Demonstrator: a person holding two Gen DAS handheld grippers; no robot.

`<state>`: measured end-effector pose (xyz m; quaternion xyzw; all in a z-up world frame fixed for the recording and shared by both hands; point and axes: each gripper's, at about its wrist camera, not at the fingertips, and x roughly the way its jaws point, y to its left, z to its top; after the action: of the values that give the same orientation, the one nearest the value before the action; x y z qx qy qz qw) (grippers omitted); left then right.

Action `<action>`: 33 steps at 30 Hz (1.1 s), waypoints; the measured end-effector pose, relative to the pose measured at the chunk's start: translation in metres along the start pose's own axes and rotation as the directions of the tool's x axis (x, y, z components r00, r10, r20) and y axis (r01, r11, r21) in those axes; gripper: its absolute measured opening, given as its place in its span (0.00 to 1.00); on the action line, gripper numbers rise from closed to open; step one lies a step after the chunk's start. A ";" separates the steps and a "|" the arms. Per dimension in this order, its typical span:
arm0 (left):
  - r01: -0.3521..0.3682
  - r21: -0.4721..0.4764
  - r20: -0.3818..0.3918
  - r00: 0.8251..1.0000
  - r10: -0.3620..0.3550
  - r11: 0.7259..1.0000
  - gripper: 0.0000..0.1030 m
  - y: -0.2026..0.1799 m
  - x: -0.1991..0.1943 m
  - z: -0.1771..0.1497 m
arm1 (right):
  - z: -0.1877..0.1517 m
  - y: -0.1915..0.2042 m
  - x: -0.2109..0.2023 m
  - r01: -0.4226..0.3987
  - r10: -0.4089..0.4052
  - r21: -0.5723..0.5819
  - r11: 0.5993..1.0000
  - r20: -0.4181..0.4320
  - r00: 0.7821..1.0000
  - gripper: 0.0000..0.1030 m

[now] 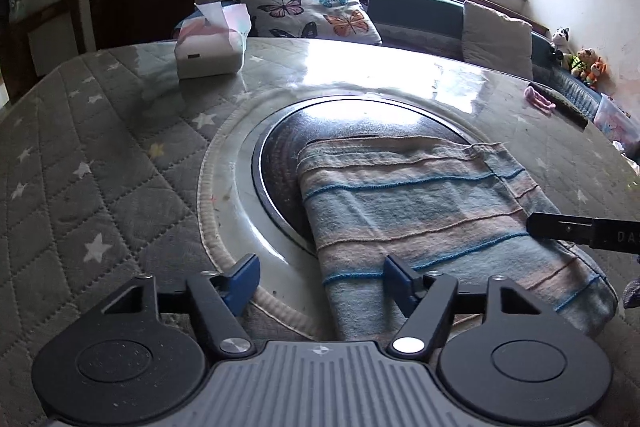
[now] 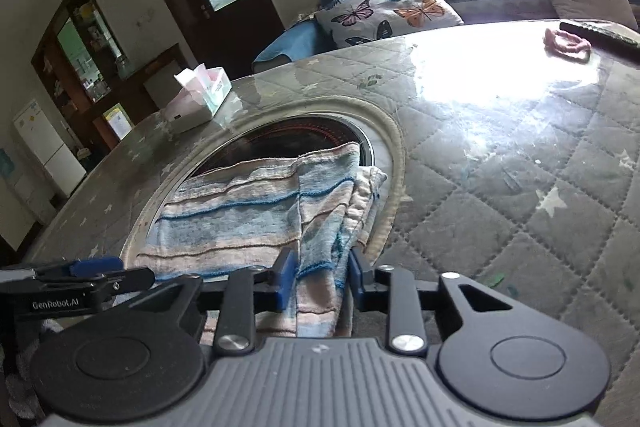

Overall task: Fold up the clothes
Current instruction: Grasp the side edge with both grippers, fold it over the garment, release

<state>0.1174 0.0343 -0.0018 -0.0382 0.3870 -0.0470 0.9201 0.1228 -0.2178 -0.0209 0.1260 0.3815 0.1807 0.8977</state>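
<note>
left gripper [image 1: 320,283] spread, straddling the near left corner of the striped cloth [image 1: 432,211] without pinching it. right gripper [image 2: 320,281] has a bunched near edge between its pads, likely ready to fold. the cloth lies folded over the table's [image 1: 100,155] round inset.

Folded striped towel [image 1: 420,211], lying across round hob

The striped towel [image 1: 420,211] was soft, nubbly terry cloth, matt, with raised corded lines. The tabletop [image 1: 100,163] wore quilted grey fabric with stitched stars under a clear glossy sheet that threw back window glare. The round inset [image 1: 280,143] at its middle was dark, glassy and ringed in shiny metal. The left claw [image 1: 320,281] had matt black plastic arms, blue pads and bright metal rivets.
</note>
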 end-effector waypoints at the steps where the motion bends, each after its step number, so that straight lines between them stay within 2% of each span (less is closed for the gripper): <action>1: 0.010 -0.001 -0.001 1.000 -0.010 1.000 0.53 0.000 0.000 0.000 | 0.000 -0.001 0.000 0.000 0.000 0.007 1.000 0.001 1.000 0.21; 2: 0.021 -0.003 -0.003 1.000 -0.021 1.000 0.50 -0.001 -0.001 0.001 | -0.001 -0.001 -0.001 -0.001 0.001 0.011 1.000 0.002 1.000 0.20; 4: 0.044 0.001 -0.009 0.999 -0.044 0.999 0.33 -0.003 -0.001 0.001 | -0.002 0.000 -0.002 -0.004 0.004 0.010 1.000 0.006 1.000 0.18; 6: 0.054 0.014 -0.009 0.998 -0.054 0.998 0.28 -0.006 -0.002 0.002 | -0.004 0.002 -0.005 -0.006 0.006 0.004 1.000 0.008 1.000 0.17; 12: 0.059 0.034 -0.014 0.998 -0.058 0.998 0.29 -0.008 -0.003 0.004 | -0.006 0.001 -0.011 -0.013 0.013 0.010 1.000 0.009 1.000 0.17; 15: 0.049 0.027 -0.011 0.999 -0.049 0.998 0.37 -0.006 -0.003 0.004 | -0.005 0.000 -0.010 -0.001 0.001 0.020 1.000 0.016 1.000 0.26; 21: 0.067 0.011 -0.028 0.997 -0.067 0.998 0.38 -0.005 0.003 0.004 | -0.005 0.002 -0.003 -0.004 0.003 0.021 1.000 0.021 1.000 0.28; 23: 0.077 0.011 -0.030 0.997 -0.076 0.997 0.34 -0.006 0.003 0.003 | -0.005 0.004 -0.001 -0.009 0.009 0.015 1.000 0.016 1.000 0.22; 25: 0.085 0.006 -0.033 0.996 -0.085 0.996 0.21 -0.006 0.002 0.004 | -0.005 0.004 -0.001 -0.015 0.015 0.014 1.000 0.016 1.000 0.17; 28: 0.083 0.018 -0.025 0.996 -0.083 0.996 0.11 -0.010 -0.002 0.007 | -0.005 0.003 -0.004 -0.029 0.028 0.018 0.999 0.023 0.999 0.14; 33: 0.102 0.033 -0.011 0.995 -0.102 0.994 0.09 -0.022 -0.013 0.013 | -0.003 0.002 -0.020 -0.048 0.046 0.030 0.998 0.062 0.997 0.12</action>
<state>0.1165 0.0143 0.0190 -0.0423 0.3879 -0.1005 0.9152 0.1073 -0.2241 -0.0101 0.1545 0.3537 0.1920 0.9023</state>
